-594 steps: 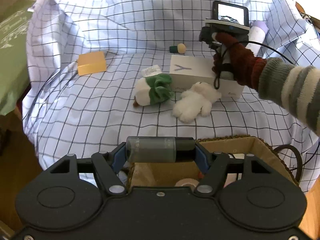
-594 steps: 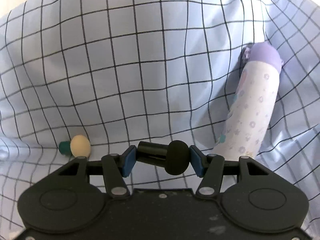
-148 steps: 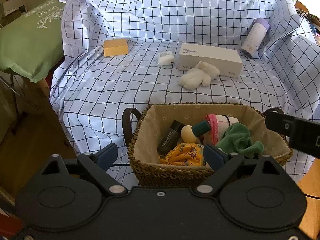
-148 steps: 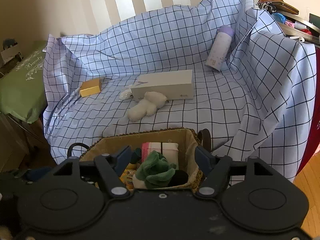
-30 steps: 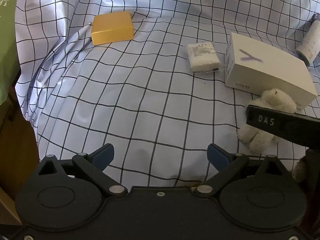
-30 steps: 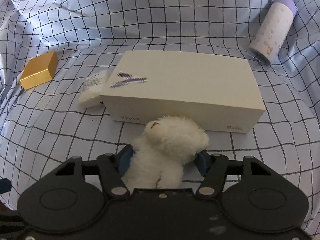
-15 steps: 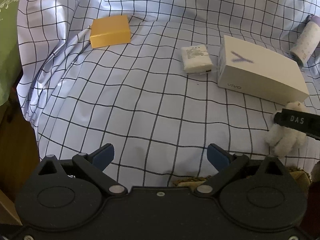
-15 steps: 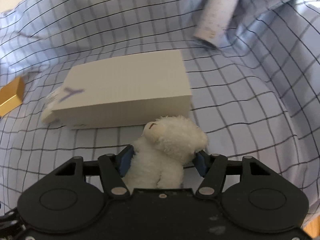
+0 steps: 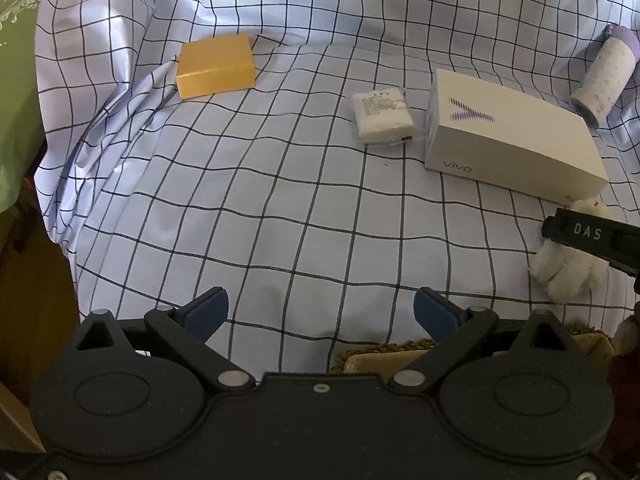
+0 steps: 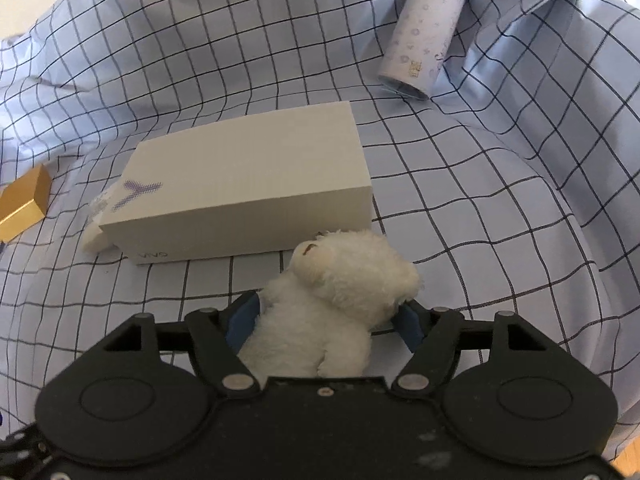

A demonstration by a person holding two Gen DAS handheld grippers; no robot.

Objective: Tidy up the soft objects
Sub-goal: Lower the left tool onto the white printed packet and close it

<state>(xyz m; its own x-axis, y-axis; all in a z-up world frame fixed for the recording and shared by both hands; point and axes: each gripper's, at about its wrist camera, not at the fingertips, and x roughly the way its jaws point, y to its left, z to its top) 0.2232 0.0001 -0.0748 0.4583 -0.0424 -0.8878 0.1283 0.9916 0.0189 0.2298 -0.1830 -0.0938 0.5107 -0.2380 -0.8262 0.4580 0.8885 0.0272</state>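
My right gripper [image 10: 322, 322] is shut on a white fluffy plush bear [image 10: 332, 292] and holds it above the checked sheet, in front of the white vivo box [image 10: 248, 184]. In the left wrist view the bear [image 9: 568, 268] hangs at the right edge under the right gripper's black body [image 9: 592, 236]. My left gripper [image 9: 320, 312] is open and empty, low over the sheet. The rim of the wicker basket [image 9: 384, 350] shows just beyond its fingers.
A gold box [image 9: 216, 66] lies at the back left, a white tissue packet [image 9: 384, 116] beside the vivo box [image 9: 508, 140], and a lilac bottle [image 10: 424, 28] at the back right. A green cushion [image 9: 16, 80] is at the left edge.
My right gripper has lifted the bear and drawn it back from the vivo box. My left gripper has drawn back a little, so the basket rim shows more.
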